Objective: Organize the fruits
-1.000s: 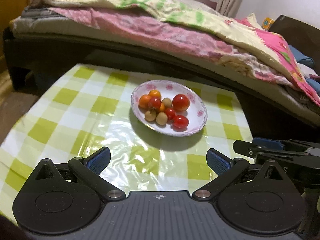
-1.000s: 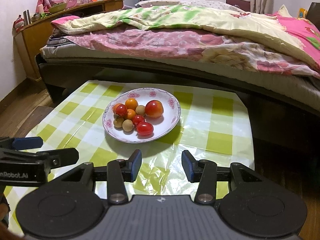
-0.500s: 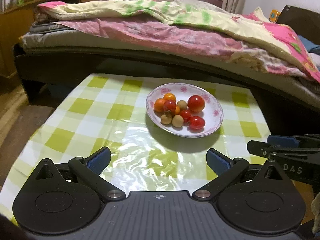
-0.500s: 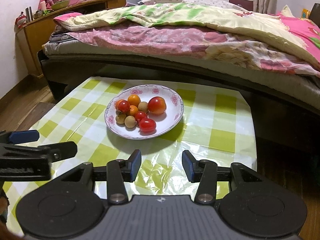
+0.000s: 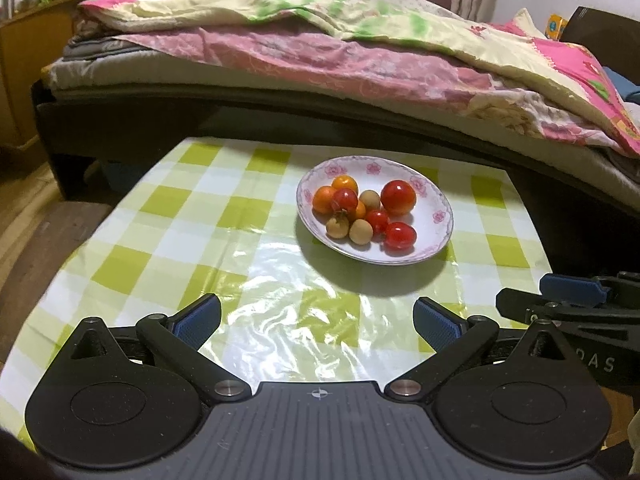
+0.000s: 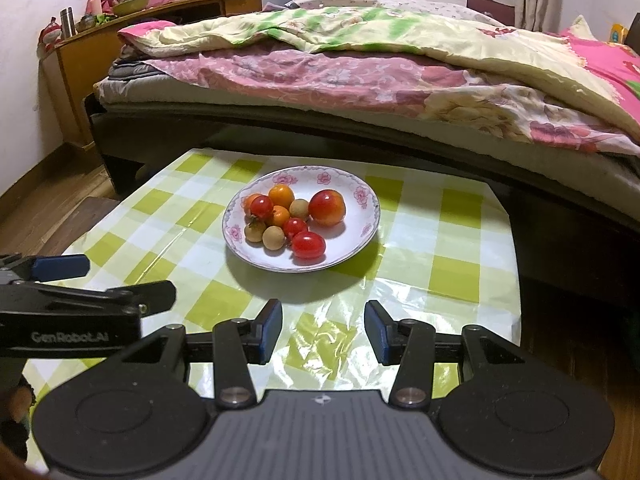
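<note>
1. All the fruits sit together on the flowered plate (image 5: 436,216), which rests on the checked surface (image 5: 192,236) ahead of me, at twelve o'clock from both tools.
2. My left hand-held gripper (image 5: 318,322) is spread wide and holds nothing; my right hand-held gripper (image 6: 323,330) is parted more narrowly and is also empty. Both hover near the surface's close edge, well short of the plate.
3. This fits fruit gathered and done, or a heap awaiting sorting; I can't tell which.
4. For any pick, I'd judge the big red fruit (image 5: 398,198) at two o'clock on the plate easiest, standing apart.
5. The small round ones (image 5: 361,232) touch; they'd likely roll, so close gently.
</note>
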